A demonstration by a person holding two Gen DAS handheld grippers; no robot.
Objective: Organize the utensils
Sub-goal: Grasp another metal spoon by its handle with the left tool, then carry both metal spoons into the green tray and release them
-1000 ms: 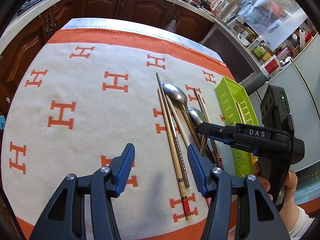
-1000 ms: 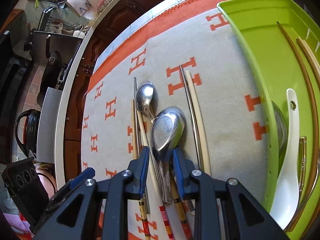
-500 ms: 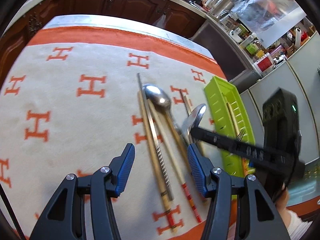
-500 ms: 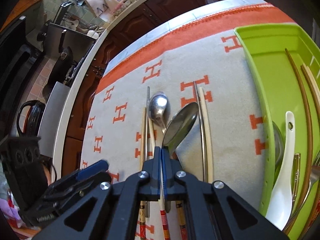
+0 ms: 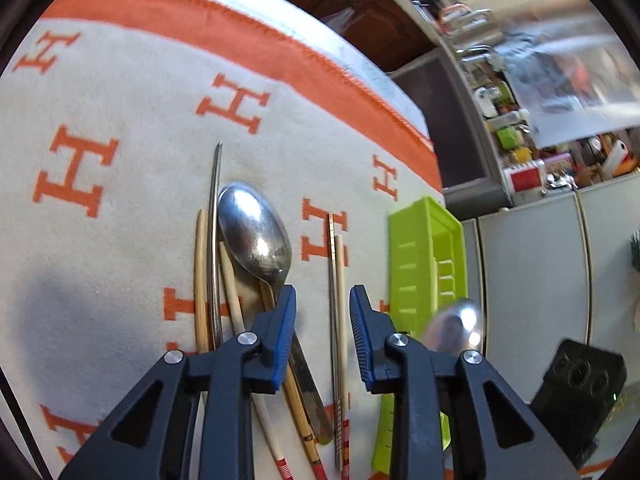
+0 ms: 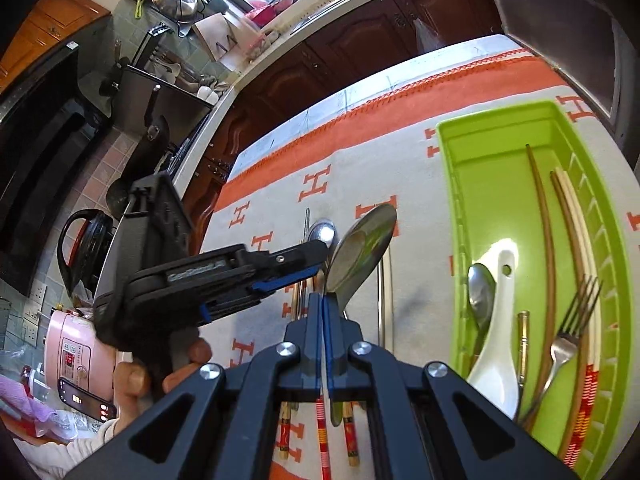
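Observation:
My right gripper (image 6: 322,306) is shut on the handle of a steel spoon (image 6: 364,248) and holds it tilted above the cloth; the same spoon (image 5: 456,324) shows blurred in the left wrist view. My left gripper (image 5: 322,320) hovers low over the cloth with its jaws closing. A metal and a pale chopstick (image 5: 335,280) lie between its pads, which stand apart from them. A second steel spoon (image 5: 254,232) lies just left of it among more chopsticks (image 5: 202,280). The left gripper (image 6: 316,260) also appears beside the raised spoon.
A green tray (image 6: 452,184) on the right holds a white ceramic spoon (image 6: 492,344), a fork (image 6: 572,328), a metal spoon (image 6: 480,292) and chopsticks. A cream cloth (image 5: 120,240) with orange letters covers the table. Kitchen cabinets stand behind.
The right gripper shut on the spoon's handle and raised it off the cloth. The left gripper moved right and down over the chopstick pair, and its jaws narrowed.

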